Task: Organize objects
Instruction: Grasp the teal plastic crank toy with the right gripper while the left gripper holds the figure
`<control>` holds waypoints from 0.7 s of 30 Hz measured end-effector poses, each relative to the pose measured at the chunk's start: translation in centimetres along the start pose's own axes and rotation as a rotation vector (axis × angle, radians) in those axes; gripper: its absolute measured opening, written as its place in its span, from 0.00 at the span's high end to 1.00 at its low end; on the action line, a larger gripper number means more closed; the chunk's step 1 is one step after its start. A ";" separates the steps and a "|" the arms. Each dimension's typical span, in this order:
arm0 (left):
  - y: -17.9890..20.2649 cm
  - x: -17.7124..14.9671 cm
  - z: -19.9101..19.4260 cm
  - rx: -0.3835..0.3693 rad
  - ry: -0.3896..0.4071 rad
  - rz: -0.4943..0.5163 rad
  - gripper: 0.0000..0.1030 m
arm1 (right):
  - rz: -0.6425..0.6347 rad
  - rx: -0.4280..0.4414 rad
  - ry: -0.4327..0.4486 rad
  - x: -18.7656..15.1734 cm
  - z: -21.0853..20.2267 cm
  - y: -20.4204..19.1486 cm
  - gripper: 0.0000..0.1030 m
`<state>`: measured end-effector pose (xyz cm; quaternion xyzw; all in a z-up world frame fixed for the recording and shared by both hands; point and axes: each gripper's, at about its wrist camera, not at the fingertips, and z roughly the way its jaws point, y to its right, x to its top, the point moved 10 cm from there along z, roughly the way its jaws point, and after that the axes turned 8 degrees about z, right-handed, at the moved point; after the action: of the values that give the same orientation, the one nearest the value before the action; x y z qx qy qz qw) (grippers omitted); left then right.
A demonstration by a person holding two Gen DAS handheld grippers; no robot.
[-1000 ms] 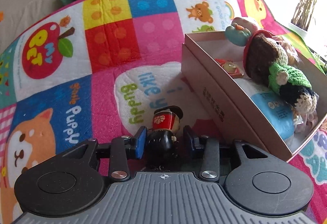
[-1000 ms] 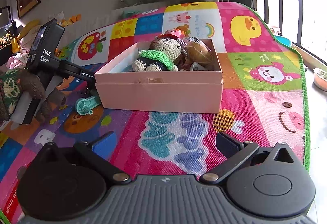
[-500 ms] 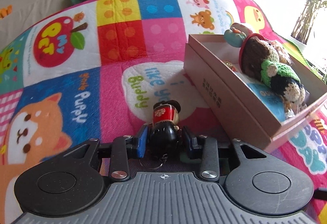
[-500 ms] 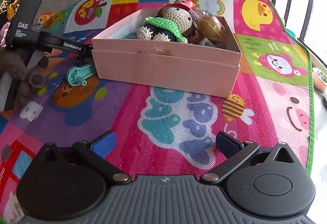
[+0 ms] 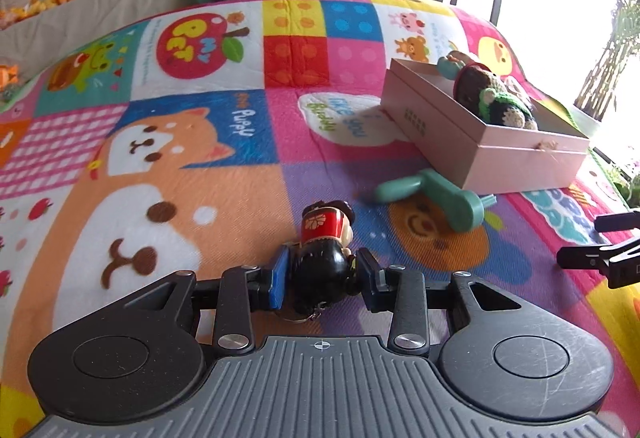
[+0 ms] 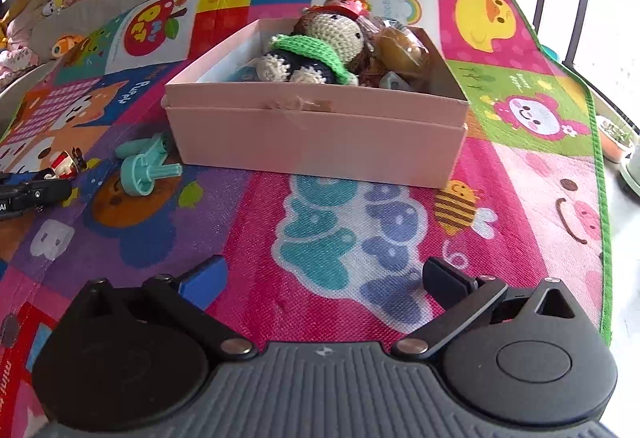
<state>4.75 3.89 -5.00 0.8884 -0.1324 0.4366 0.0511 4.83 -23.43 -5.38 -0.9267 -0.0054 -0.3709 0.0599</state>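
You've got the small glossy figurine with the black head and red body (image 5: 325, 256) pinched between the blue pads of your left gripper (image 5: 324, 274), low centre of the left wrist view, jaws clenched on its rounded head. That hard, slick plastic could twist, so keep the squeeze steady and carry it level toward the pink cardboard box (image 5: 476, 142) at the right of the frame. Aim for the bare left half of the box (image 6: 316, 126); the crocheted doll with the green scarf (image 6: 316, 52) and wrapped items fill the right. Clear the rim before you let go. The mint-green plastic toy (image 5: 440, 198) lies on the colourful padded play mat (image 5: 200, 178) just beside the box. Your right gripper (image 6: 324, 278) hangs released, jaws wide, nothing between them.
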 end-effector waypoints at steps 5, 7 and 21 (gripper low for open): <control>-0.8 -0.1 0.0 -0.002 0.018 -0.065 0.61 | -0.042 0.149 0.001 0.5 -0.6 -4.0 0.00; -0.8 -0.1 0.0 0.003 0.020 -0.064 0.61 | -0.091 0.172 0.035 1.2 -0.5 -6.3 0.00; -1.9 -0.3 -0.3 -0.016 0.043 -0.155 0.61 | -0.236 0.223 0.036 3.2 3.3 -13.0 0.56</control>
<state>4.90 5.84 -5.06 0.8860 -0.0653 0.4493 0.0947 8.74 -10.26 -4.16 -0.9005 -0.1542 -0.3889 0.1184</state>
